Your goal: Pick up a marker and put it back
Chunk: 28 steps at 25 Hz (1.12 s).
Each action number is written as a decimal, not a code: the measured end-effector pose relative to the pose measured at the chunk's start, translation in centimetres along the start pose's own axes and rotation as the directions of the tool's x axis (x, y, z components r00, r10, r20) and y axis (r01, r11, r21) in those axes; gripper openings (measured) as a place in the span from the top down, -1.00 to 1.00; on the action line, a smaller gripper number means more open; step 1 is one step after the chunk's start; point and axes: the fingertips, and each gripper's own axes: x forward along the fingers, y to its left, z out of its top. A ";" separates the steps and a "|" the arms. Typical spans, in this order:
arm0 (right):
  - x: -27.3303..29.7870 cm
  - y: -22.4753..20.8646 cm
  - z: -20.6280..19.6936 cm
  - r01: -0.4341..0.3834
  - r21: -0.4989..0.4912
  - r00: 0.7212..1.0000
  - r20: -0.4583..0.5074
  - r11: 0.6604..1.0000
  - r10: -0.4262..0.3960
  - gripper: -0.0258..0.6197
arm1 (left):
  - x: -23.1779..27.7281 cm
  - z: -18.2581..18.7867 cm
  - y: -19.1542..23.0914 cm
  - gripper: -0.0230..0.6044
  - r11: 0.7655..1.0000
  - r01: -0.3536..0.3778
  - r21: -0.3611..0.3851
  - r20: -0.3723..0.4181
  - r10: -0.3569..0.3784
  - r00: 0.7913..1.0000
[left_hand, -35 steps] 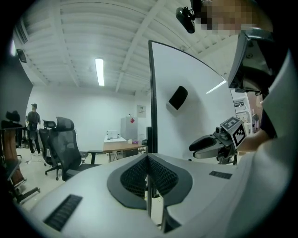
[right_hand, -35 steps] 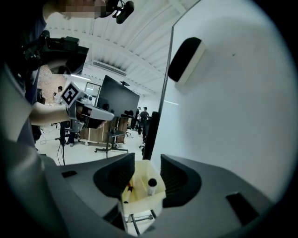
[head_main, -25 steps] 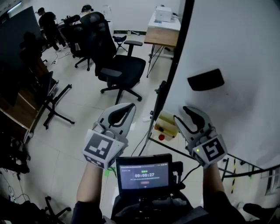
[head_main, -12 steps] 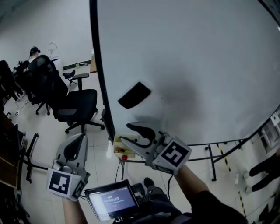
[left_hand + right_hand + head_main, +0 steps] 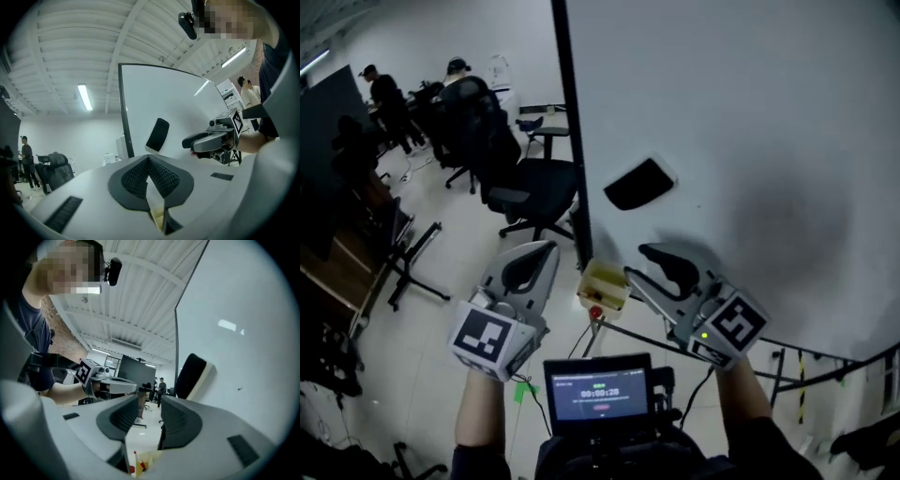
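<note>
We see the left gripper (image 5: 542, 253) closed and empty. Right gripper (image 5: 637, 263) is moderately wide, its jaws have just been closing, with nothing between them. Just beyond, a red-tipped marker (image 5: 137, 462) sits in the yellowish tray (image 5: 602, 284) at the whiteboard (image 5: 750, 141) lower left corner. Black eraser (image 5: 639, 183) is stuck higher up.

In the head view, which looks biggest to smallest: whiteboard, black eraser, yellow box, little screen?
1. whiteboard
2. screen, though it sits nearest the camera, which inflates it
3. black eraser and yellow box look about alike, so I won't rank them
</note>
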 end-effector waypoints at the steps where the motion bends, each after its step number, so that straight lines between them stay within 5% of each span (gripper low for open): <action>1: -0.7 -0.2 -0.6 -0.020 -0.005 1.000 -0.005 1.000 0.020 0.51 | 0.5 -0.1 -0.7 0.93 1.000 -0.013 0.000 0.003 0.013 1.000; 5: -4.2 -1.3 -3.7 -0.120 -0.034 0.993 -0.010 0.992 0.120 0.90 | 2.4 -1.1 -4.9 0.93 0.997 -0.074 0.009 0.005 0.074 0.997; 9: -6.1 -0.4 -5.9 -0.277 0.001 0.961 0.014 0.961 0.277 0.90 | 0.5 -2.4 -7.6 0.93 0.978 -0.207 0.029 -0.053 0.208 0.977; 15: -6.7 1.8 -6.4 -0.433 0.039 0.900 0.073 0.900 0.430 0.90 | -3.7 -3.6 -9.8 0.93 0.928 -0.368 0.048 -0.134 0.371 0.919; 22: -4.8 6.8 -7.1 -0.548 0.059 0.836 0.075 0.834 0.544 0.90 | -10.2 -4.8 -9.3 0.93 0.871 -0.490 0.034 -0.157 0.489 0.858; 28: -4.5 13.3 -6.2 -0.574 0.026 0.818 0.063 0.818 0.572 0.90 | -16.6 -5.0 -9.9 0.93 0.849 -0.529 -0.001 -0.123 0.525 0.842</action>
